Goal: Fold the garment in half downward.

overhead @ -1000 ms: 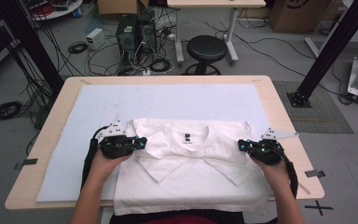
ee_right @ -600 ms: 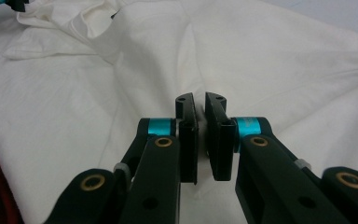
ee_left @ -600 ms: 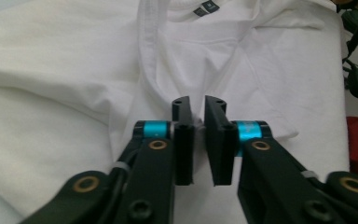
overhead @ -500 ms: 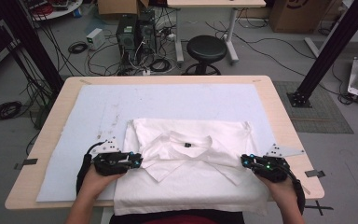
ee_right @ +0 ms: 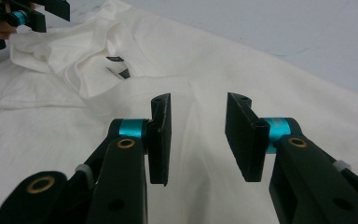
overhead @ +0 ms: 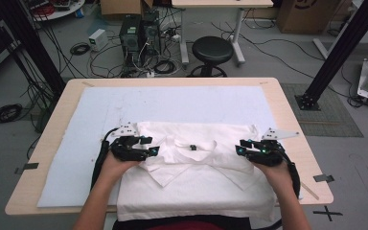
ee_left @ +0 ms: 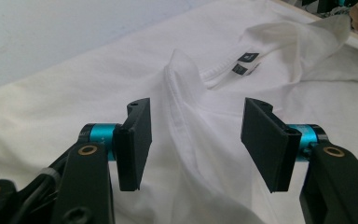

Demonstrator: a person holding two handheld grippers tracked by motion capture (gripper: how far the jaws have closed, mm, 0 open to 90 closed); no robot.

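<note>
White cotton covers the near half of the table (overhead: 287, 103): a T-shirt (overhead: 196, 187) lies on the pale blue mat (overhead: 172, 103), its lower edge hanging over the near rim, both sleeves folded in toward the collar with its black label (overhead: 192, 147). The left gripper (overhead: 154, 151) sits at the shirt's left shoulder and the right gripper (overhead: 239, 150) at the right shoulder, well apart. Both have just been opening; their jaws stand released, a ridge of cloth (loose, unpinched) rising between the left pair, flat fabric between the right pair
</note>
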